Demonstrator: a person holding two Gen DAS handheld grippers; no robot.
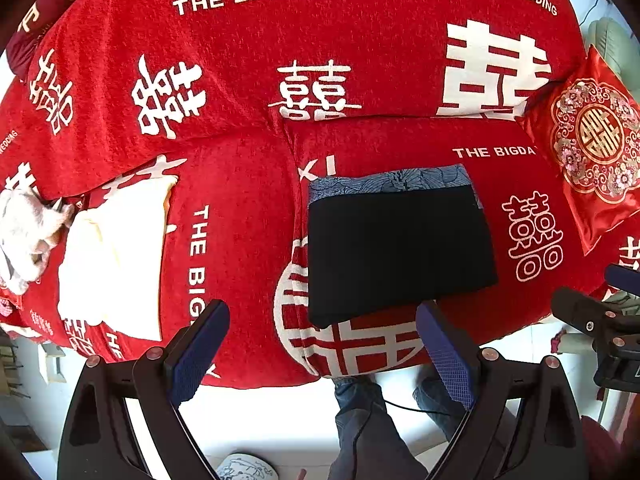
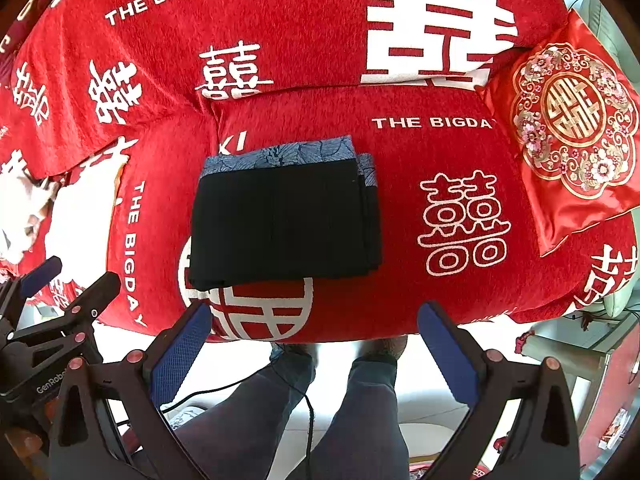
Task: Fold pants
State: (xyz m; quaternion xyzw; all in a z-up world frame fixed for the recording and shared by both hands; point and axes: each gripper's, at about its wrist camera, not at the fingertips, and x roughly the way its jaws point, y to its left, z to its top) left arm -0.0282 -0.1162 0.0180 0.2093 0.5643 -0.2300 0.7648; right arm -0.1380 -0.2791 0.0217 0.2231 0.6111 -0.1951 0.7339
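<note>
Nearest each lens, the left gripper (image 1: pixel 322 344) and the right gripper (image 2: pixel 314 344) both stand with their blue-padded jaws spread wide and nothing between them, held above the front edge of the seat. Directly below them, a person's legs in grey-blue trousers (image 2: pixel 352 412) stand on a pale floor. Just beyond the fingertips, the black pants with a blue floral-patterned waistband (image 2: pixel 284 220) lie as a compact, squared rectangle of several stacked layers on the red plush sofa cover printed with white characters (image 2: pixel 400 152), touching neither gripper. Judging from that tidy shape, the folding looks finished, or nearly so; at most a last smoothing or moving aside may remain. Off to the left gripper's left side, a cream-white folded cloth (image 1: pixel 116 256) rests on the same cover, well apart from the pants. Farther to the right, a red satin cushion with gold and pink embroidery (image 2: pixel 572 128) leans against the sofa back.
</note>
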